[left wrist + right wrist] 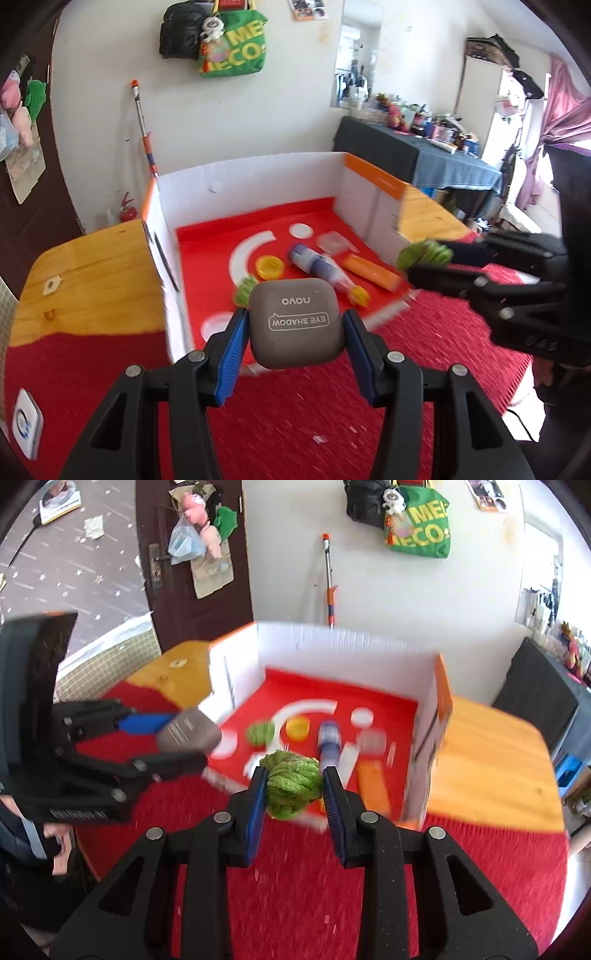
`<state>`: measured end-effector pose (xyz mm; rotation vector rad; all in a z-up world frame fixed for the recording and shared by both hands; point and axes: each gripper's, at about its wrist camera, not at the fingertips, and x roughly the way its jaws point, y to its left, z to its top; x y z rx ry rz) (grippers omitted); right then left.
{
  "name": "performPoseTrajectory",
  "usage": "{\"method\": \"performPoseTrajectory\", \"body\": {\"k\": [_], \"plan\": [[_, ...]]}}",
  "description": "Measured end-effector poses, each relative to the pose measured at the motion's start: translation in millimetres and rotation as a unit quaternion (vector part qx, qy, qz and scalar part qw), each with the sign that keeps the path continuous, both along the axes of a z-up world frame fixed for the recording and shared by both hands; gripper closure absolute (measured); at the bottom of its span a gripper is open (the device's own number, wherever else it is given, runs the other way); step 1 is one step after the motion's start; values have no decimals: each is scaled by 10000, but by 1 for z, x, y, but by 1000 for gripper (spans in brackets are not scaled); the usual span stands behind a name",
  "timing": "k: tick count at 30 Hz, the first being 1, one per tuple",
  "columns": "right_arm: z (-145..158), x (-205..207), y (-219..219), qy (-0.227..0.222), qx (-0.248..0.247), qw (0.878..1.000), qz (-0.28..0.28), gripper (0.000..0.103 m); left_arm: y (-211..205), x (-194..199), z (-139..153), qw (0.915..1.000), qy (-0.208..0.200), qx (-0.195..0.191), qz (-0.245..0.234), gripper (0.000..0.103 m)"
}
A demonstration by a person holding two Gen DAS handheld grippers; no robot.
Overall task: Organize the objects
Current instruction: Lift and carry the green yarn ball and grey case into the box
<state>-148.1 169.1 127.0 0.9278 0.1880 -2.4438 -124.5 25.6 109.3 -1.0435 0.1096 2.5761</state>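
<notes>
My left gripper [295, 325] is shut on a grey eye shadow case [297, 321] and holds it above the red mat, just before the open front of the white box [258, 173]. My right gripper [295, 786] is shut on a green yarn ball [291, 786], also in front of the box. In the left wrist view the right gripper [424, 258] with its yarn ball [424, 254] hangs at the right. In the right wrist view the left gripper [184, 738] holds the case [188, 733] at the left.
On the box's red floor lie a second green yarn ball [260, 733], a yellow lid [297, 728], a blue-capped bottle [328, 744], an orange packet [373, 784] and a clear small container [373, 740]. The box stands on a wooden table [491, 760] with a red mat [295, 886].
</notes>
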Motion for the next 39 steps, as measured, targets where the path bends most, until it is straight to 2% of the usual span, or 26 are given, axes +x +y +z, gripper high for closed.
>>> {"method": "performPoseTrajectory", "body": {"k": [4,8,14,19,28,39], "plan": [[12,-43,-18,-55,294,9993,-204,74,0,-37,2,9995,-157,-255,61,49],[9,-86,-31,-294,532,9974,-388,74,1,-73,-5,9977,-410,-509,188,49],[-15,-139,-48,-713,910,9918,-550,74,5,-110,-25,9934,-762,-801,314,49],[-37,-170,-51,-1011,1095,9867,-655,74,5,-124,-38,9903,-1015,-865,397,49],[-61,-197,-50,-1401,1207,9808,-621,74,7,-133,-46,9853,-1261,-1014,556,49],[-70,-203,-48,-1491,1249,9793,-568,74,9,-138,-49,9822,-1401,-1092,605,49]]}}
